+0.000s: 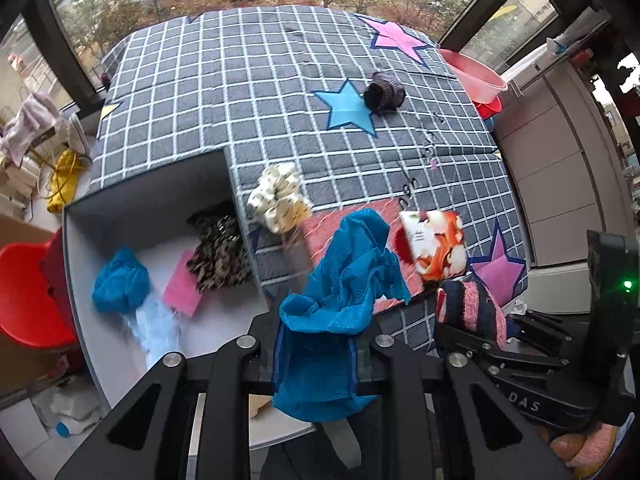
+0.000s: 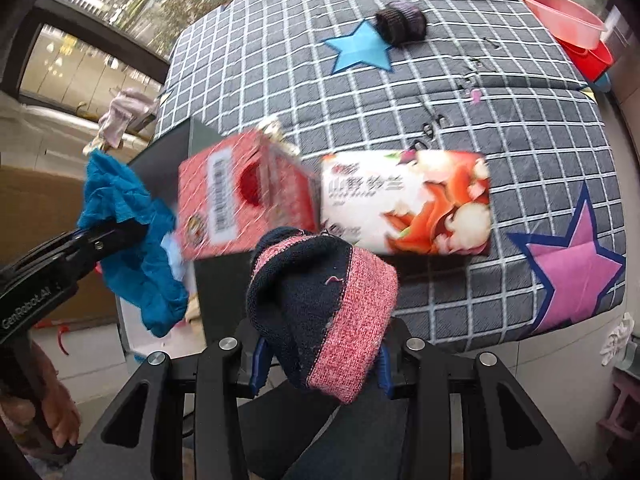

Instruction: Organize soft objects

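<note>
My left gripper (image 1: 316, 360) is shut on a crumpled blue cloth (image 1: 344, 280), held at the right rim of the open white box (image 1: 120, 352); the cloth also shows in the right wrist view (image 2: 128, 248). My right gripper (image 2: 320, 364) is shut on a rolled navy and pink sock (image 2: 328, 304), held above the bed's front edge; the sock also shows in the left wrist view (image 1: 472, 304). In the box lie a blue cloth ball (image 1: 120, 280), a pink item (image 1: 184, 288) and a dark patterned cloth (image 1: 220, 252). A cream scrunchie (image 1: 280, 196) and a dark sock roll (image 1: 384, 92) lie on the checked mat (image 1: 240, 80).
A red carton (image 2: 240, 200) and a printed tissue pack (image 2: 412, 204) lie on the mat near the front. Pink and red basins (image 1: 480, 76) stand at the far right. A red chair (image 1: 28, 292) stands left of the box. Windows lie behind the mat.
</note>
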`<state>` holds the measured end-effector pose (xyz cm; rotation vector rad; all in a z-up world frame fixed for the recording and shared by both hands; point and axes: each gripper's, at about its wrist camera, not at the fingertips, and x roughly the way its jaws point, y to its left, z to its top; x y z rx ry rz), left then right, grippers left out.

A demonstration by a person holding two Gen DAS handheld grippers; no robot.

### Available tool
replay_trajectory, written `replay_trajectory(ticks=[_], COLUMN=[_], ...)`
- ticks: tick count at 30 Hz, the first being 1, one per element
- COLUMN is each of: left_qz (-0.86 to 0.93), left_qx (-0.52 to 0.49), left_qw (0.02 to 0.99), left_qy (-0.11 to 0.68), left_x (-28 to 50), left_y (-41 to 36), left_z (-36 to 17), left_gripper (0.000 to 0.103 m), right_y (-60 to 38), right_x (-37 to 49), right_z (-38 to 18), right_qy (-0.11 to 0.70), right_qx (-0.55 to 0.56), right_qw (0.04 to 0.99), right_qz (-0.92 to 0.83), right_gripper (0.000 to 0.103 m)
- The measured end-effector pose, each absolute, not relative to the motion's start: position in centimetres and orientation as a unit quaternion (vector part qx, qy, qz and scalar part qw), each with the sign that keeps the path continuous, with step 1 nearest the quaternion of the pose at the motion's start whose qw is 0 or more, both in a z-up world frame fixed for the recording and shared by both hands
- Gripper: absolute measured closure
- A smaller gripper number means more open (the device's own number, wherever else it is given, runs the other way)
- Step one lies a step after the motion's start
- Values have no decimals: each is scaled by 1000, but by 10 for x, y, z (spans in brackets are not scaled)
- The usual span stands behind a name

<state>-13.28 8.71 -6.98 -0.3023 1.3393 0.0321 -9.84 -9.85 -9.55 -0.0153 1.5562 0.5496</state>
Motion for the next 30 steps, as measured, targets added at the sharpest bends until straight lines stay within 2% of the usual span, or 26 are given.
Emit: replay_trajectory(ticks=[30], left_qz=[123], left_qx=[-224], left_qw=[760], left_qy=[598], left_x=[-221], left_y=[181], left_z=[-101], left_gripper=[78], right_y=[12], right_x=[-139], right_z=[-69], right_qy=[666], right_qx=[-136], right_qw=[652], right_qz=[336], right_gripper=[60])
